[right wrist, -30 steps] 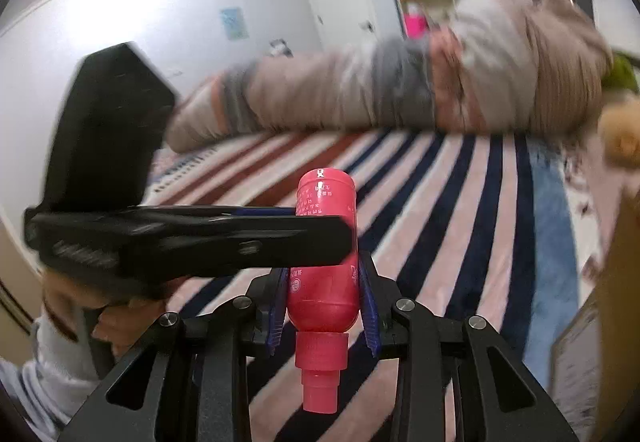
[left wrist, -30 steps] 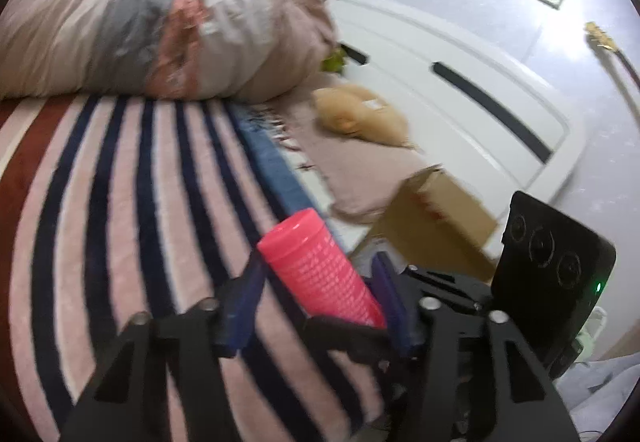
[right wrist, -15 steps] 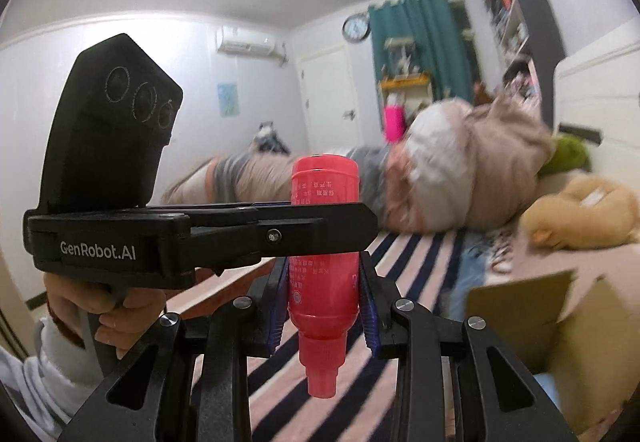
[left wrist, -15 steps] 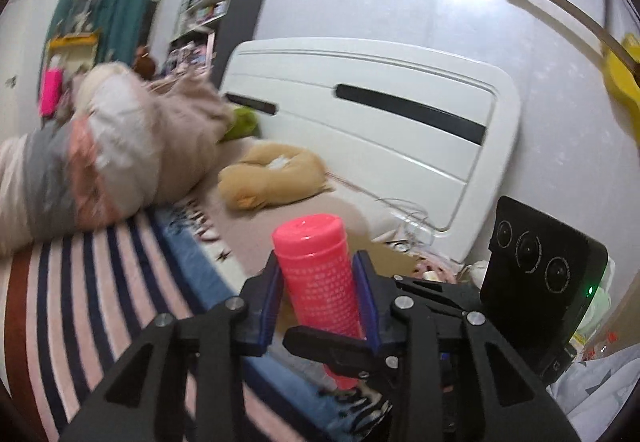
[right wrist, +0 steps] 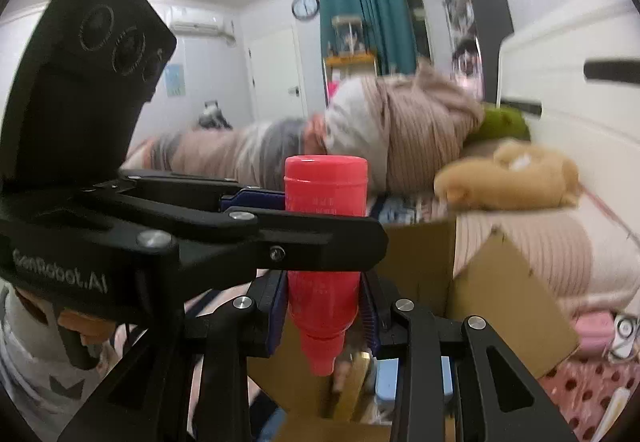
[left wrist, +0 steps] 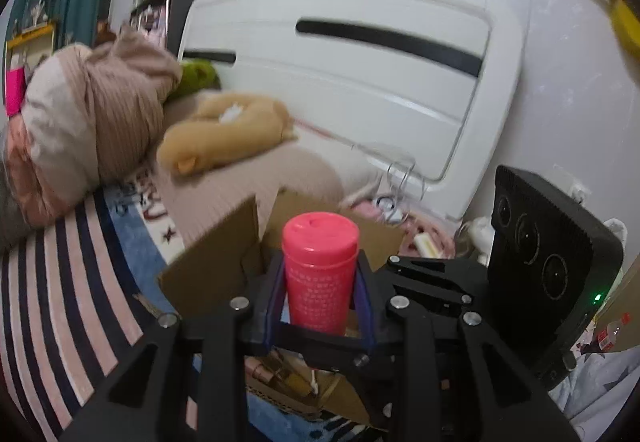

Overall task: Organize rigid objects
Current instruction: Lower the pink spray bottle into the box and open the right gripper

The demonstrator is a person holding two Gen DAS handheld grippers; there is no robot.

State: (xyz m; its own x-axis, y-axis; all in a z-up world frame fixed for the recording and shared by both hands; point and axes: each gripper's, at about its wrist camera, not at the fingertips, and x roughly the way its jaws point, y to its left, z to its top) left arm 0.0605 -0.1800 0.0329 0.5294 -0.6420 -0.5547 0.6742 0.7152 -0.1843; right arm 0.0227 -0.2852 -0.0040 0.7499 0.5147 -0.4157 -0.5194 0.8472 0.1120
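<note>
A pink bottle (left wrist: 319,272) is gripped by both grippers at once. My left gripper (left wrist: 320,294) is shut on its body, base end up. In the right wrist view the same pink bottle (right wrist: 325,250) points nozzle down, and my right gripper (right wrist: 325,312) is shut on its lower part. The left gripper crosses that view as a black arm (right wrist: 248,232) clamped on the bottle's upper part. The bottle hangs over an open cardboard box (right wrist: 508,298), also seen in the left wrist view (left wrist: 216,266). Several small items lie inside the box (right wrist: 356,374).
A striped blanket (left wrist: 60,302) covers the bed at left. A rolled beige duvet (left wrist: 88,130), a tan plush toy (left wrist: 228,134) and a green plush (right wrist: 504,124) lie by the white headboard (left wrist: 360,74). Pink clutter (right wrist: 592,326) sits right of the box.
Both grippers have carried the pink bottle from above the striped blanket toward the headboard side. The open cardboard box now lies directly under the bottle.
</note>
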